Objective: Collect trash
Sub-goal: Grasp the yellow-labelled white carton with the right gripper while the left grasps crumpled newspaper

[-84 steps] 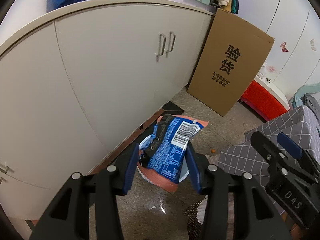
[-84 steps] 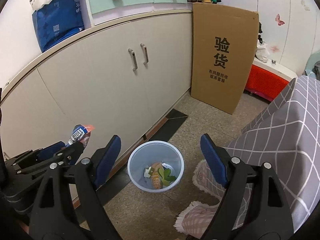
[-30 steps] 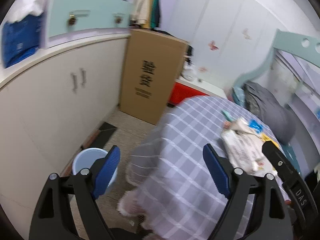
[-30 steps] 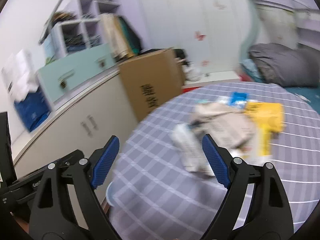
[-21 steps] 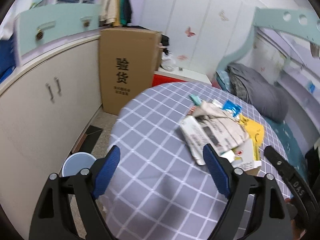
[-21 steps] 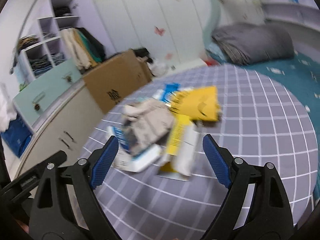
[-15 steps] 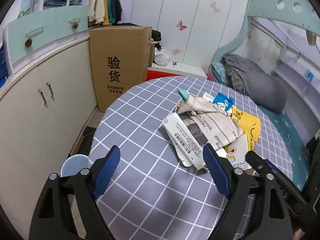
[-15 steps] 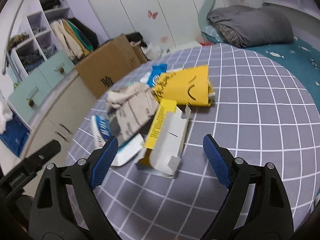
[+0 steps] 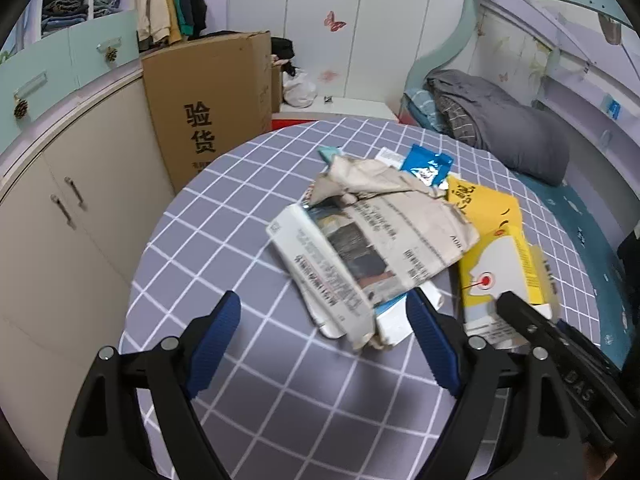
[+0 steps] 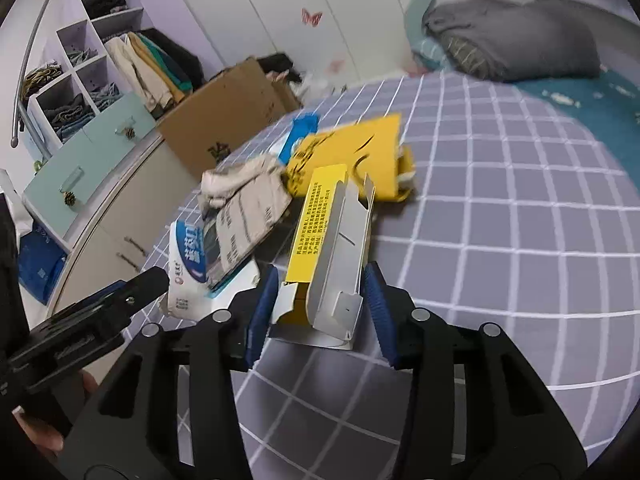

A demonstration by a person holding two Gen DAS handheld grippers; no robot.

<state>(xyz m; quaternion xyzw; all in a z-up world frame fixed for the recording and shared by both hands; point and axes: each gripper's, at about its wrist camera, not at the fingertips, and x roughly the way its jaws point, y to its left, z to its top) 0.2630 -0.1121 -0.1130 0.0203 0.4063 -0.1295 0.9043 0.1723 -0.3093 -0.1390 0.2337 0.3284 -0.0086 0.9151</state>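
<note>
two tongs over the desk (image 9: 224, 240) w/ the checked cloth. right tongs (image 10: 320, 300) straddle the near end of the flattened yellow-white carton (image 10: 332, 240), pads just beside its sides, not clearly clenched yet, so the step looks like picking the next bit of trash. next move prob: squeeze shut, lift, carry off to a bin (not in view). left tongs (image 9: 324, 340) spread wide, released, nothing in them, near the newspaper (image 9: 372, 240). count by the carton: 1 newspaper, 1 yellow bag (image 10: 360, 148), 1 blue wrapper (image 9: 426, 164), 1 blue-white pack (image 10: 188, 268).
</note>
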